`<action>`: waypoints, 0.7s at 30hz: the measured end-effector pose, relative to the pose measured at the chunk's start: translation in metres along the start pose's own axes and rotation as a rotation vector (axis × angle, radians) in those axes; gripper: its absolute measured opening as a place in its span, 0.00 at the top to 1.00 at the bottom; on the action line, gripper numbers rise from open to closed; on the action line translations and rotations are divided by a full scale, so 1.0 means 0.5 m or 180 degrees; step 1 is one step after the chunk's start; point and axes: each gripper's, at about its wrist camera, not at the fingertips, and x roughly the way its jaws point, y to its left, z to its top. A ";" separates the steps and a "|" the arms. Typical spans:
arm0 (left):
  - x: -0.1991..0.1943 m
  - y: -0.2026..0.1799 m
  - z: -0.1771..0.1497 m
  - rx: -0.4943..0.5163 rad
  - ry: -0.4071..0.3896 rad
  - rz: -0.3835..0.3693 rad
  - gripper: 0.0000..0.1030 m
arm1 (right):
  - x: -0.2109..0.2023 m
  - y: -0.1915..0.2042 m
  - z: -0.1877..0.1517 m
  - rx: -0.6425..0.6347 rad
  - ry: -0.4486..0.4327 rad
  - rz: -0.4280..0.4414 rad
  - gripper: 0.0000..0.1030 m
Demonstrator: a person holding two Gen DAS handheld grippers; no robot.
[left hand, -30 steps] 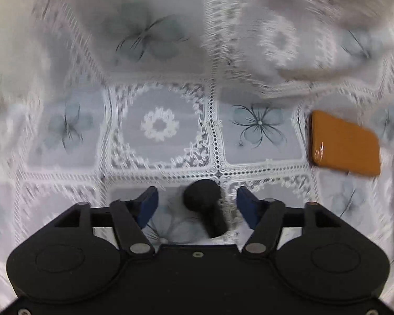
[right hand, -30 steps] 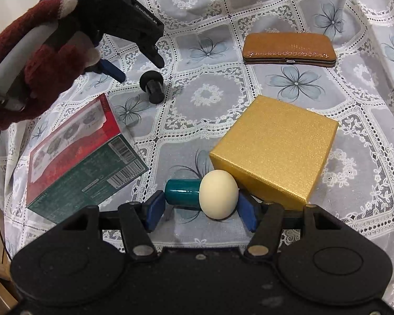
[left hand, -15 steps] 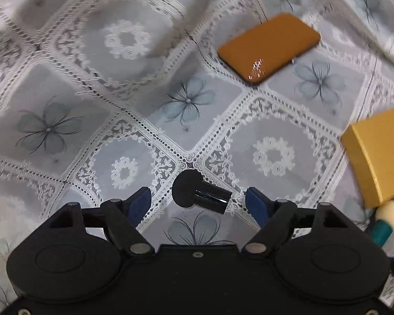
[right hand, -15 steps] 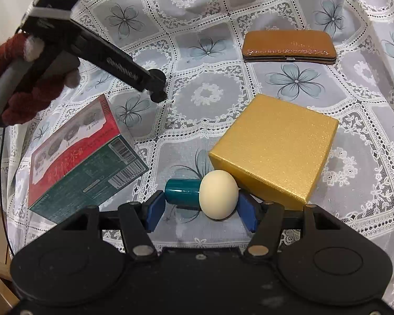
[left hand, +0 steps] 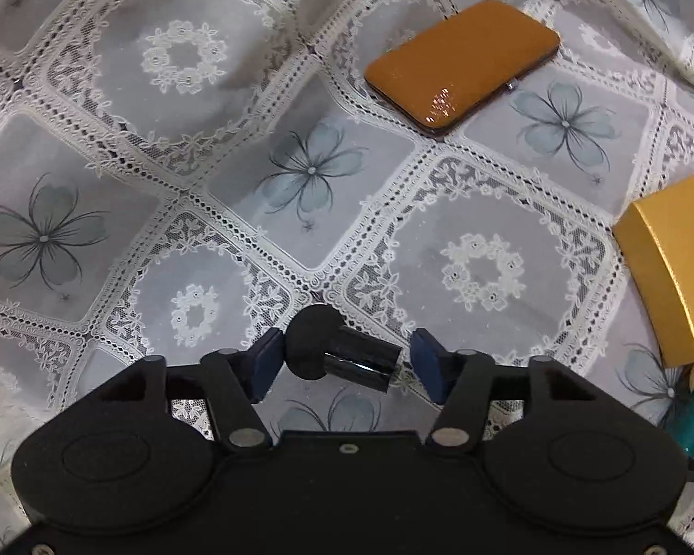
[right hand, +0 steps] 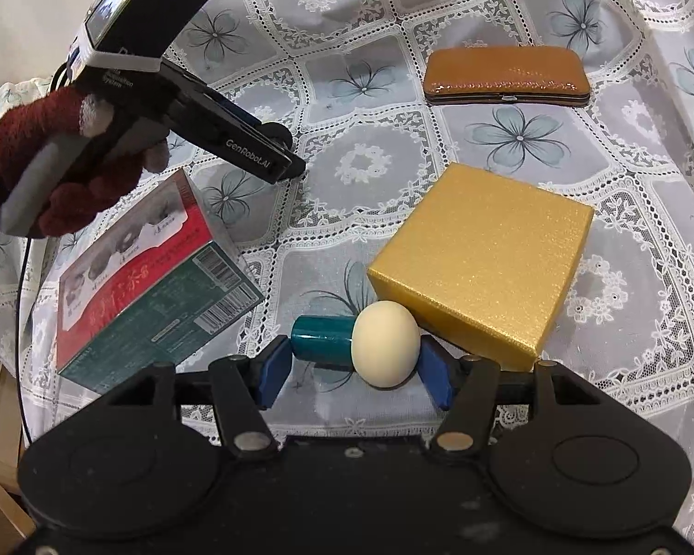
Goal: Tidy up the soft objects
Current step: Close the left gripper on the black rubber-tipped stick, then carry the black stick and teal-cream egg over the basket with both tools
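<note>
Your left claw (left hand: pixel 342 365) is spread, with the black mushroom-shaped piece (left hand: pixel 337 356) lying on its side between the blue pads; the round cap touches or nearly touches the left pad (left hand: pixel 266 363), while a gap shows between the stem end and the other pad. The piece rests on the lace cloth (left hand: pixel 162 138) covering the surface.

Your right claw (right hand: pixel 354 363) brackets the cream-capped teal mushroom piece (right hand: pixel 351 342), which lies on its side just beside the near corner of the gold box (right hand: pixel 486 259). The cream cap points toward the gold box and the teal stem away from it. Both pads sit at the piece's ends (firm pinch or mere contact cannot be told from this view).

Relative to the gold box: the brown leather case (right hand: pixel 506 75) lies beyond it, well apart, flat on the cloth. The red and green carton (right hand: pixel 148 277) lies to the box's left, past the teal stem. Your left hand (right hand: pixel 55 171), in a dark red knit glove, holds the left tool above the far end of that carton.
</note>
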 end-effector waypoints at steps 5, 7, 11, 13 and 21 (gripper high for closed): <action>-0.007 0.024 -0.007 -0.0326 -0.0111 -0.0075 0.49 | -0.005 0.004 0.003 0.0019 0.0024 0.0027 0.43; -0.011 0.038 -0.009 -0.0556 -0.0124 -0.0091 0.49 | -0.009 0.007 0.005 0.0034 0.0044 0.0043 0.43; -0.025 0.064 -0.010 -0.0972 -0.0132 0.0109 0.49 | -0.018 0.016 0.012 0.0043 0.0050 0.0067 0.43; -0.034 0.078 -0.013 -0.1132 -0.0078 0.0254 0.49 | -0.024 0.023 0.015 0.0023 0.0041 0.0094 0.43; -0.080 0.145 -0.087 -0.1955 0.0218 0.0753 0.49 | -0.063 0.059 0.014 -0.0223 -0.0006 0.0278 0.43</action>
